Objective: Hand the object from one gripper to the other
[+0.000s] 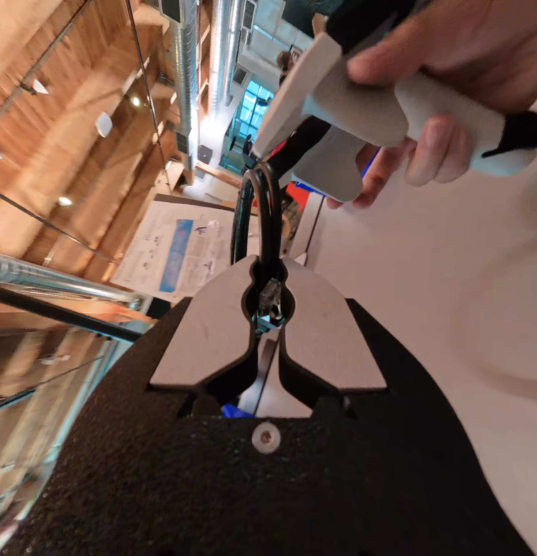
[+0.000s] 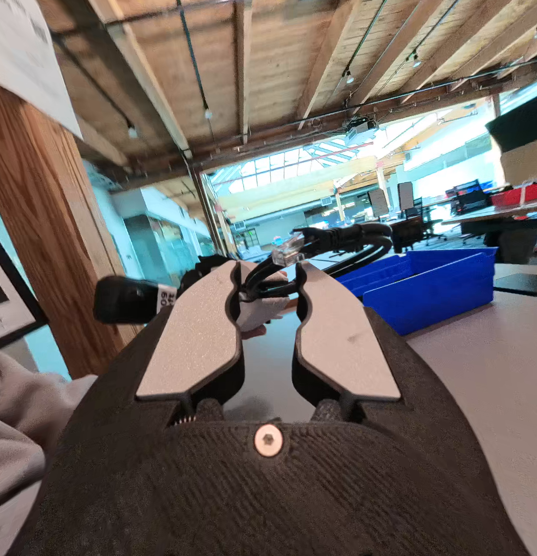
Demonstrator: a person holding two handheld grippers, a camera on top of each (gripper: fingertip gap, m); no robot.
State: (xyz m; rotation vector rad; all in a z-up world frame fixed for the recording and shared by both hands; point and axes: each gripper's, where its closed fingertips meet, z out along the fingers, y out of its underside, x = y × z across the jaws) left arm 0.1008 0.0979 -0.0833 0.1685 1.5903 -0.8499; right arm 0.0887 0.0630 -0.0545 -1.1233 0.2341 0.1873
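Note:
A coiled black network cable [image 1: 267, 210] with a clear plug [image 1: 271, 290] is clamped between the grey fingertips of my left gripper [image 1: 268, 264], which is shut on it. In the right wrist view the cable [image 2: 366, 240] and its clear plug [image 2: 288, 249] stick out past my right gripper [image 2: 268, 267]. The right gripper's jaws stand open on either side of the cable strands. The left gripper's grey fingers [image 2: 261, 310] show in the gap behind them. In the left wrist view the right gripper's grey handle [image 1: 351, 102] is at the upper right, held by a hand [image 1: 441, 60].
Blue plastic bins [image 2: 426, 282] stand on a grey table [image 2: 472, 376] to the right. A wooden post [image 2: 44, 210] rises close on the left. A poster board [image 1: 177, 249] and a metal rail [image 1: 50, 276] lie beyond the left gripper.

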